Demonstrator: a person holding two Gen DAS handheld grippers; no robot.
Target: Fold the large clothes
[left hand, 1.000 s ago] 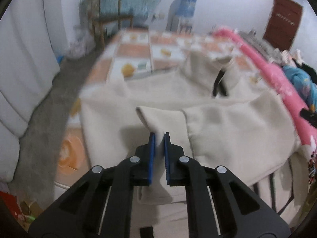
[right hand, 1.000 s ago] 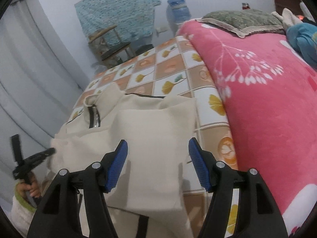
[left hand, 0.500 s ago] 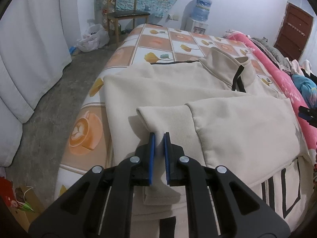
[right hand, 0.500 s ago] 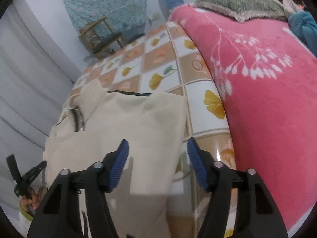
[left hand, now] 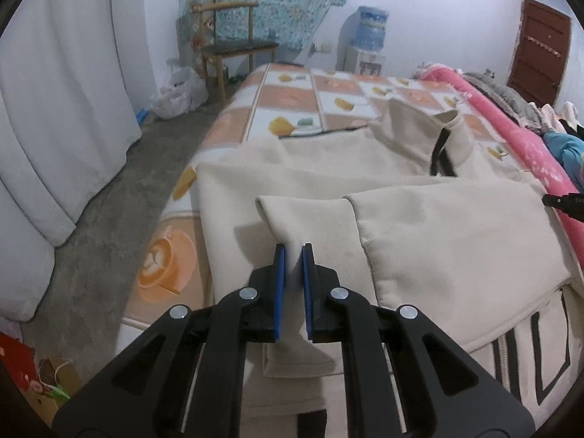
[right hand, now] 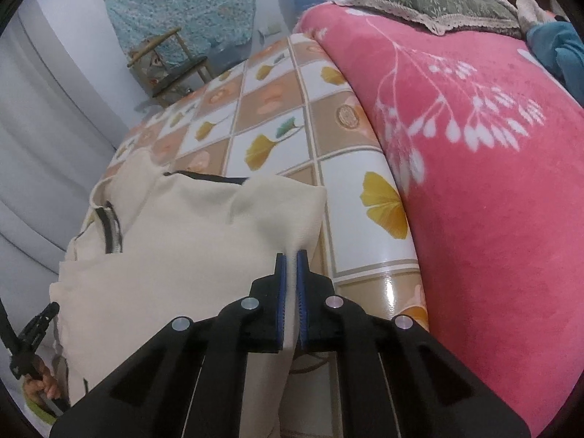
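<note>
A large cream jacket with a black zip and stand-up collar lies spread on the tiled-pattern bed cover, both sleeves folded across its front. My left gripper is shut on the folded left sleeve near the jacket's lower edge. In the right wrist view my right gripper is shut on the jacket's right side edge, the cream cloth pinched between the blue pads. The other gripper's tip shows at the right edge of the left view.
A pink flowered blanket lies heaped along the right of the bed. A wooden chair, a water dispenser and a plastic bag stand beyond the bed. White curtains hang at the left over grey floor.
My right gripper has moved forward and closed from wide open onto the jacket's right edge. My left gripper has stayed shut on the sleeve, with the view shifting a little.
</note>
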